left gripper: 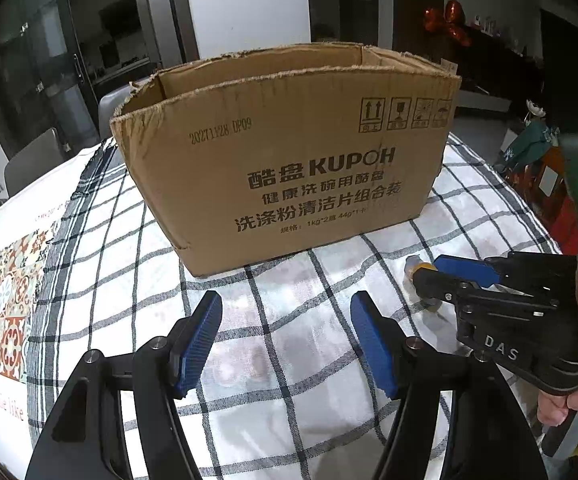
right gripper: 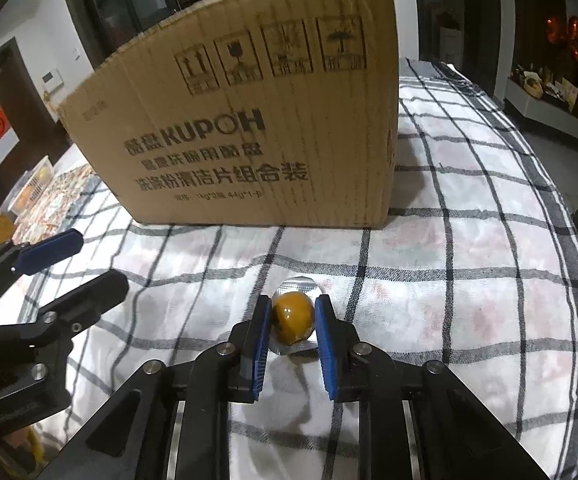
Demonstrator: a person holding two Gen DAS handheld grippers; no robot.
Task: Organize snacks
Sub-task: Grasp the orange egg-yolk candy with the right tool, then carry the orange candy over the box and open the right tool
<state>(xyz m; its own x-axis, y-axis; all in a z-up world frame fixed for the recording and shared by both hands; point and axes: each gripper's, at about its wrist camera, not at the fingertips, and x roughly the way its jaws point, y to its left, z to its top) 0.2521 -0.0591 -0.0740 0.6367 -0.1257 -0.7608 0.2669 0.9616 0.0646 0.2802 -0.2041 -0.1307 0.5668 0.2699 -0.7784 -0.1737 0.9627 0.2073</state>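
Just in front of the cardboard box (right gripper: 249, 120), right gripper (right gripper: 292, 320) was clamped on the wrapped yellow snack (right gripper: 293, 316) on the checked cloth (right gripper: 469, 280); box straight ahead. Left gripper (left gripper: 285, 344) stood apart, empty, farther off.

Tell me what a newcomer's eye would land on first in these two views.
The big open-topped brown cardboard box printed with KUPOH stands mid-table on the black-and-white checked cloth. In front of it, the right gripper has its blue pads on either side of a small round orange-yellow snack in clear wrapping lying on the cloth. The left gripper hangs open and empty beside it.
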